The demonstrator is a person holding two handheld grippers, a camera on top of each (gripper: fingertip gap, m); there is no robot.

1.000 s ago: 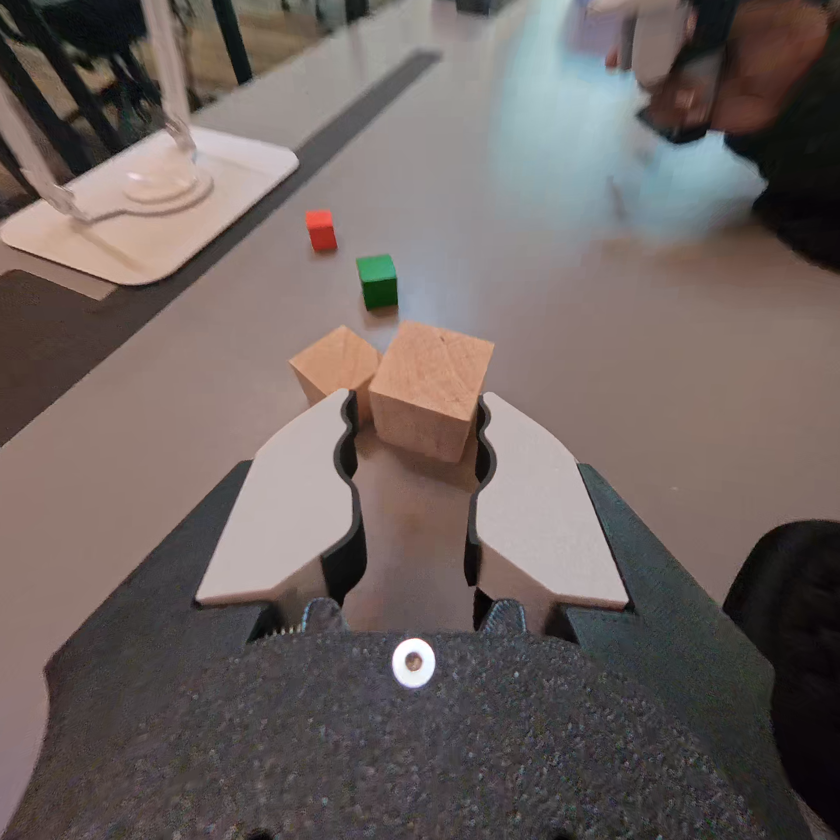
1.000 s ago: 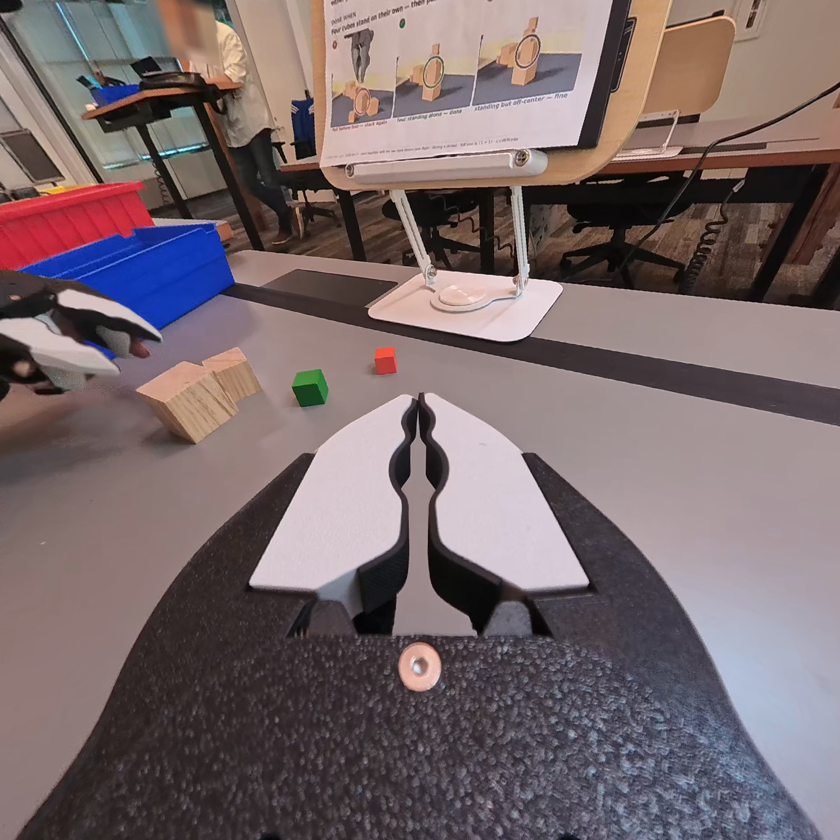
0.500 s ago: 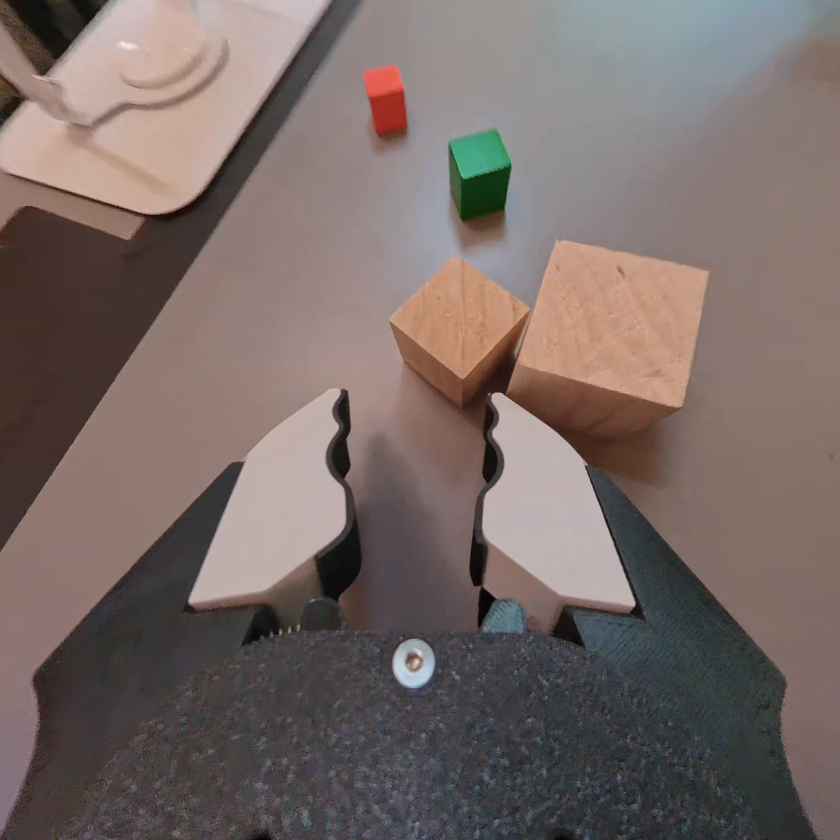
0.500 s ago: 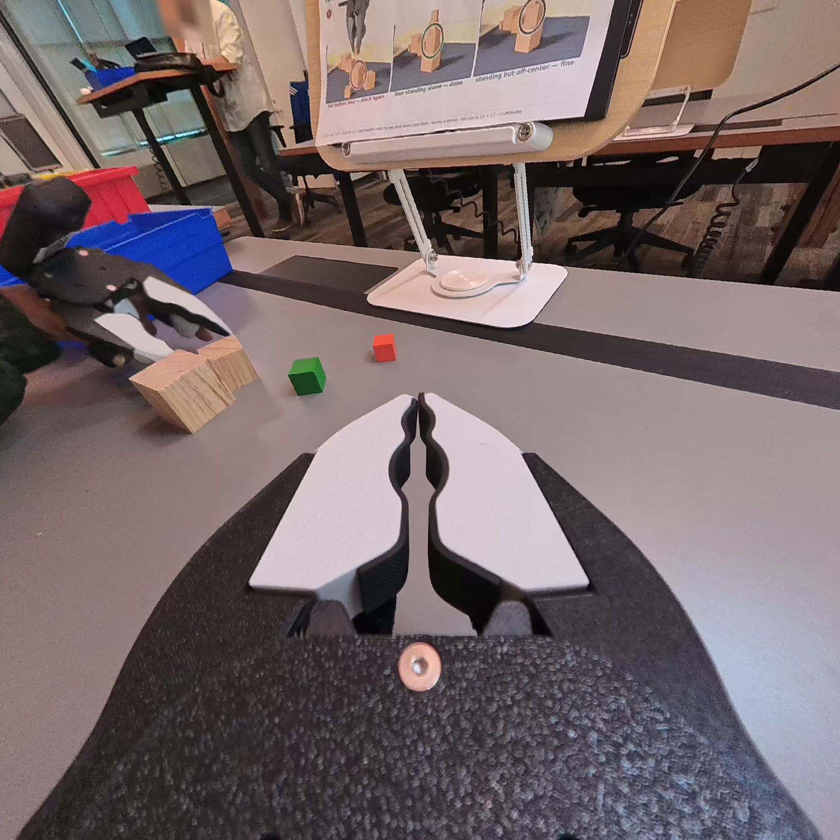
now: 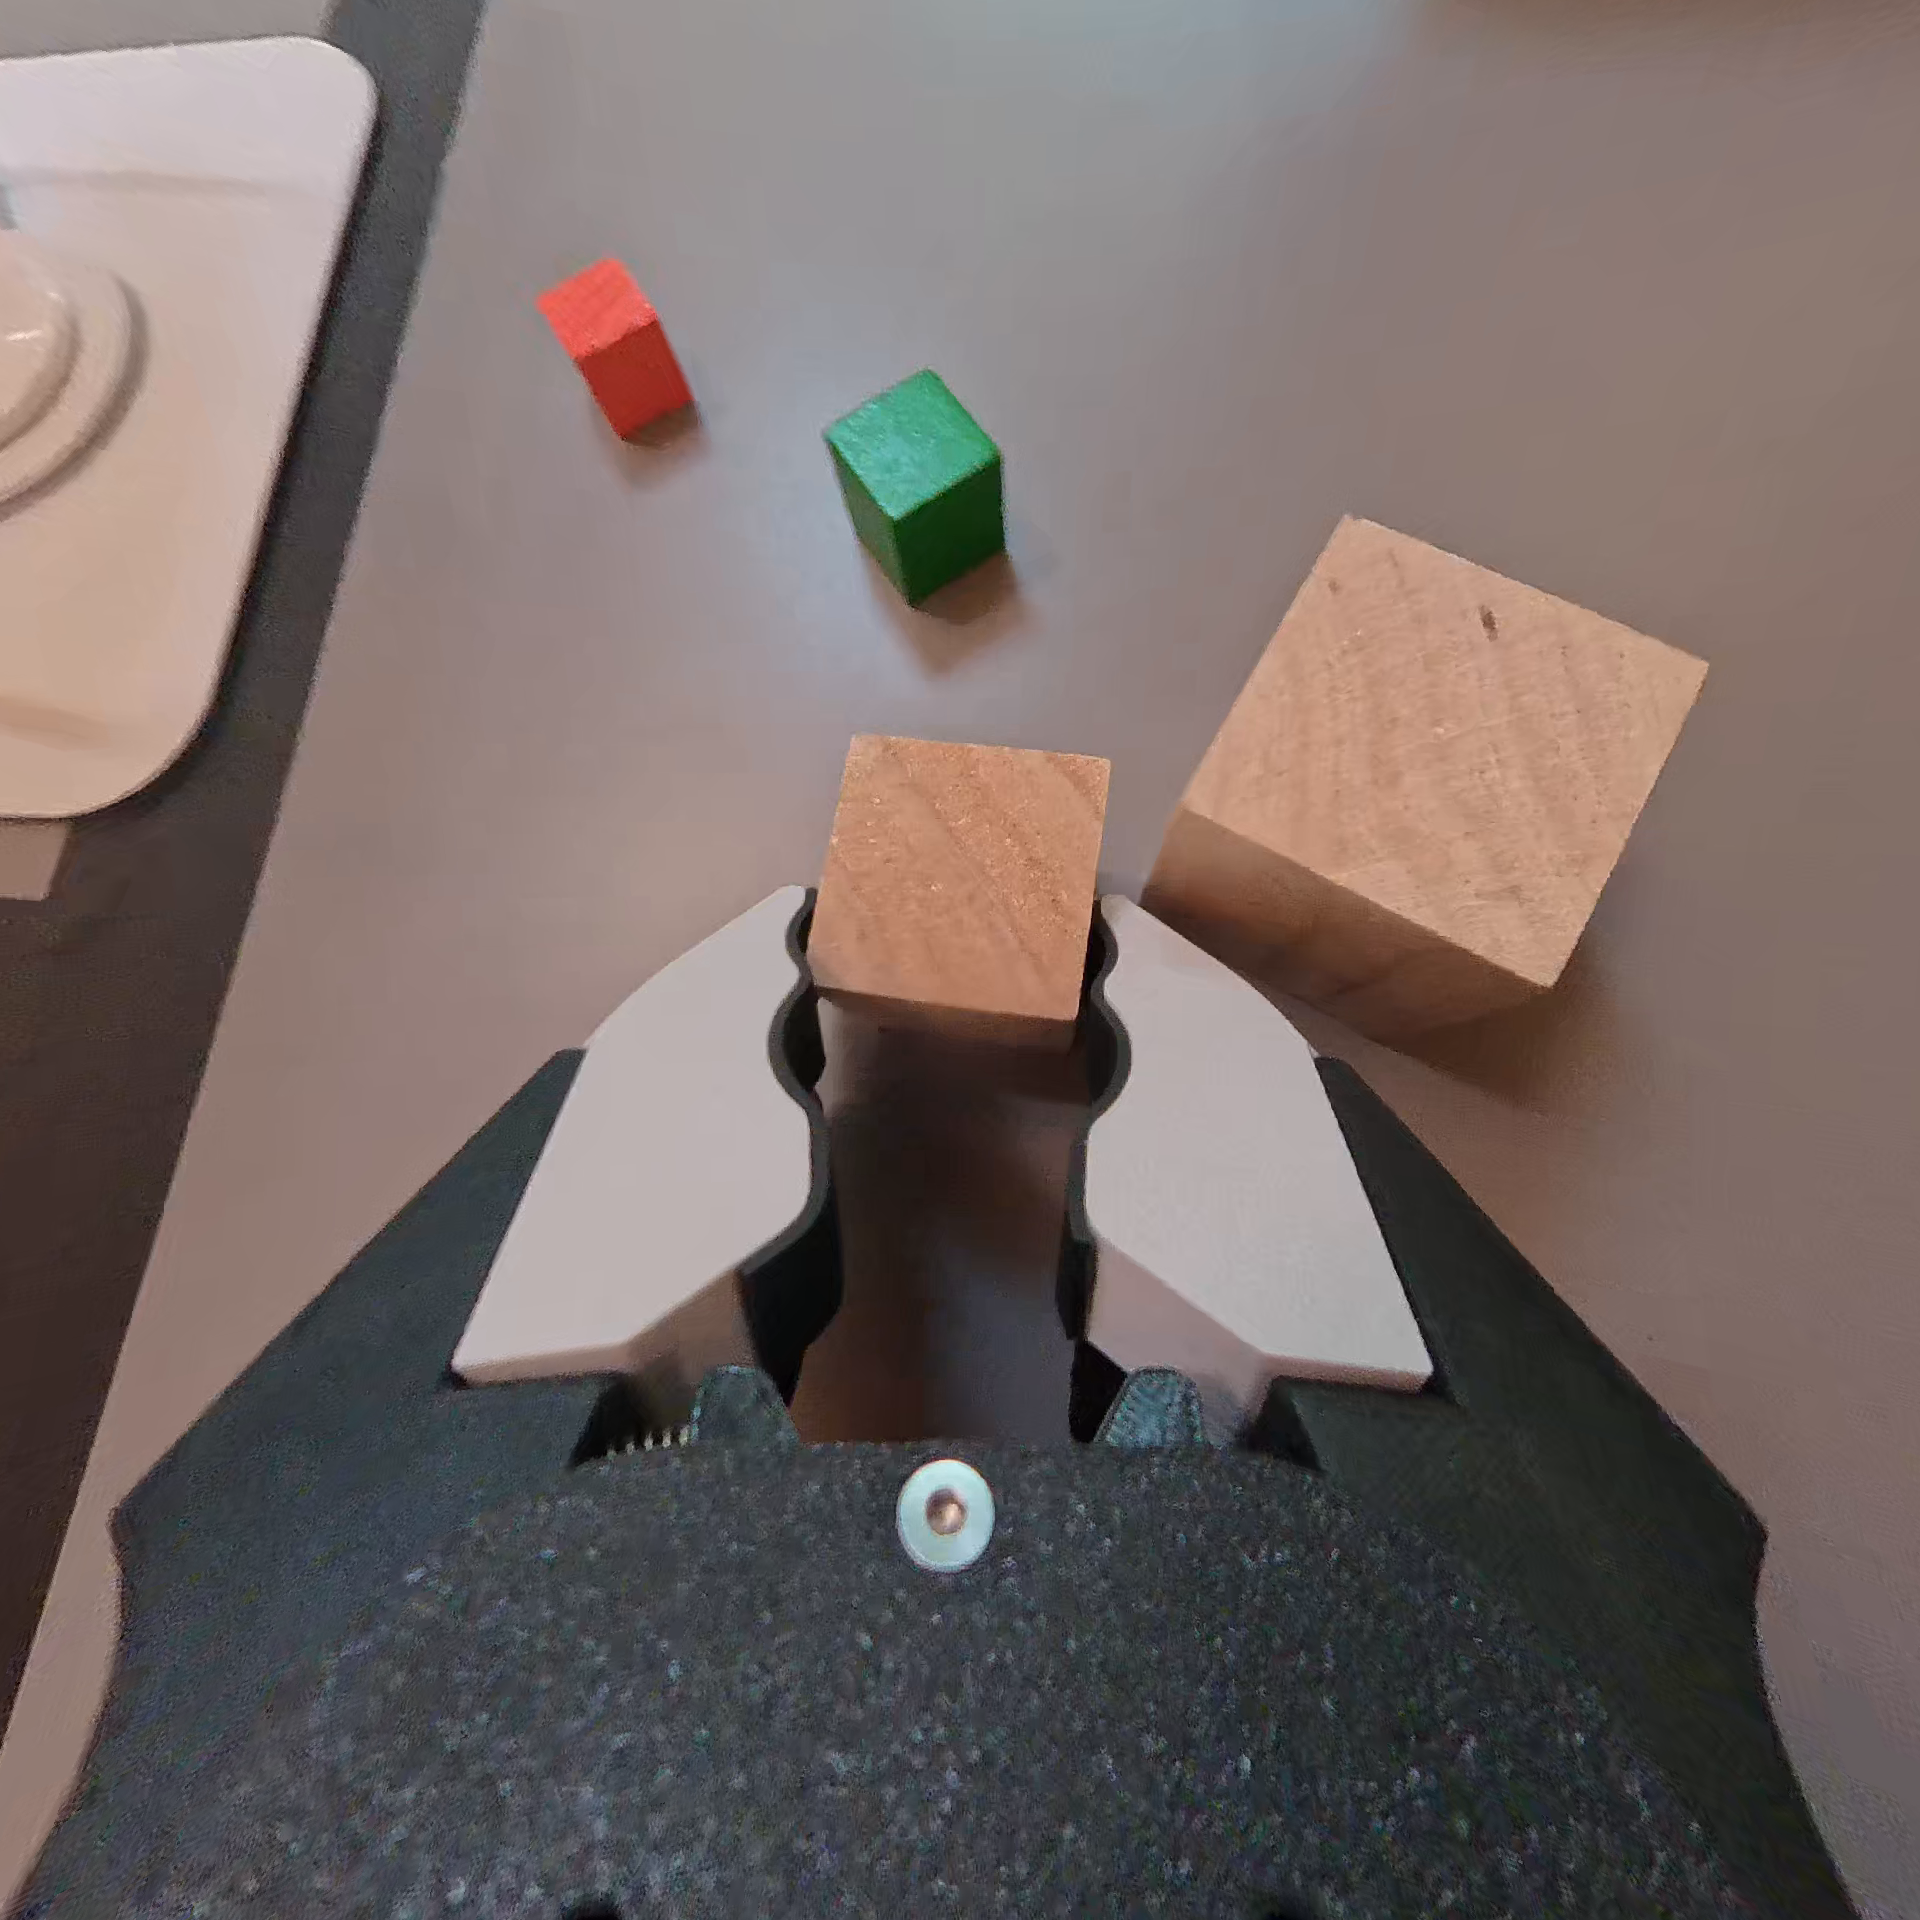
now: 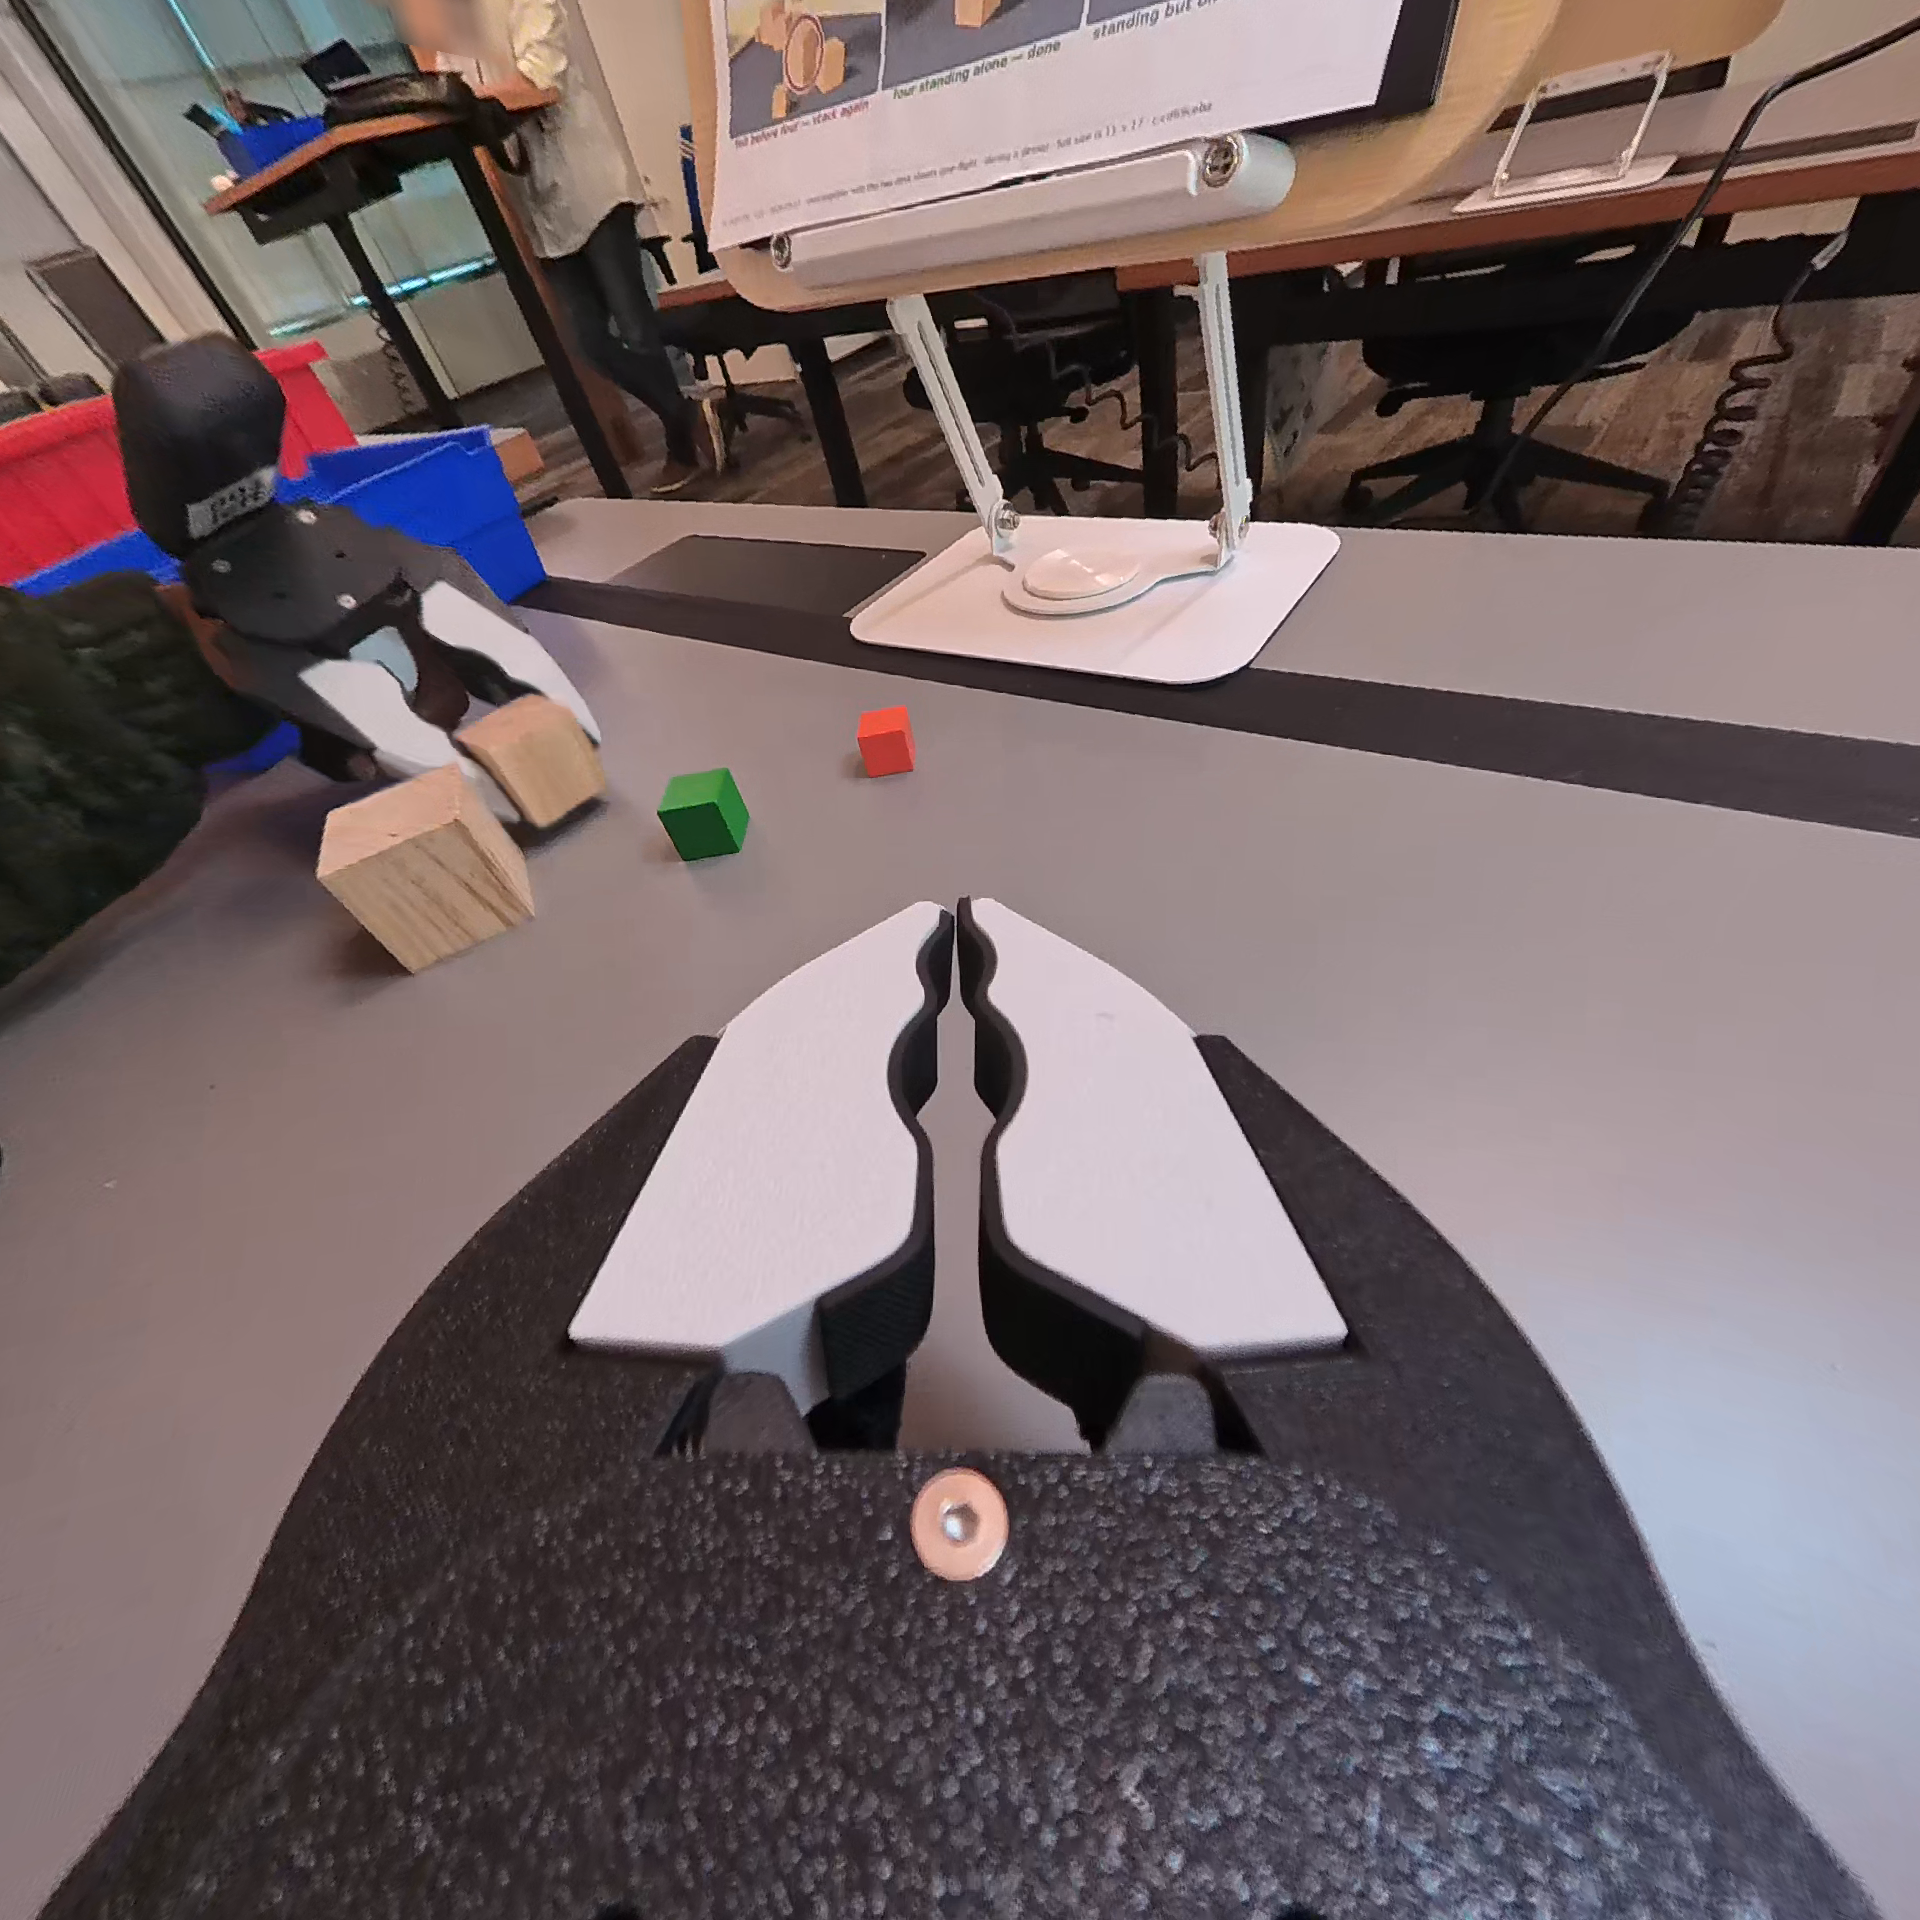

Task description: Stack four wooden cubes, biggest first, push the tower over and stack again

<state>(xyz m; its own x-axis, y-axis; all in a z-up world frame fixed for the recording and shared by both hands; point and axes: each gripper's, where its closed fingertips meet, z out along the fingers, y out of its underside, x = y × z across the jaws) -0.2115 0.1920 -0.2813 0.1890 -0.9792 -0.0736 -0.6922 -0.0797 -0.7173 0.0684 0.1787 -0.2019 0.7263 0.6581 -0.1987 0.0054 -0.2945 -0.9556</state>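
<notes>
My left gripper [image 5: 951,914] is shut on the medium plain wooden cube [image 5: 961,873], with a fingertip pressed on each side of it. The right wrist view shows that cube [image 6: 535,764] tilted between the left gripper's fingers [image 6: 395,717]. The big plain wooden cube [image 5: 1423,769] stands on the grey table just right of it, and shows too in the right wrist view [image 6: 421,878]. A green cube [image 5: 920,483] and a smaller red cube [image 5: 615,343] lie farther out. My right gripper [image 6: 956,914] is shut and empty over the table, apart from the cubes.
A white stand base [image 6: 1101,613] holding an instruction sheet sits on the table's far side, behind a dark strip [image 6: 1455,717]. Blue [image 6: 436,499] and red [image 6: 52,468] bins stand at the far left. Desks, chairs and a person are beyond the table. My right fingertips sit around 30 cm from my left ones.
My left gripper moved off the big cube, swung left to the medium cube, moved in around it and closed on it. My right gripper stayed shut and nearly still.
</notes>
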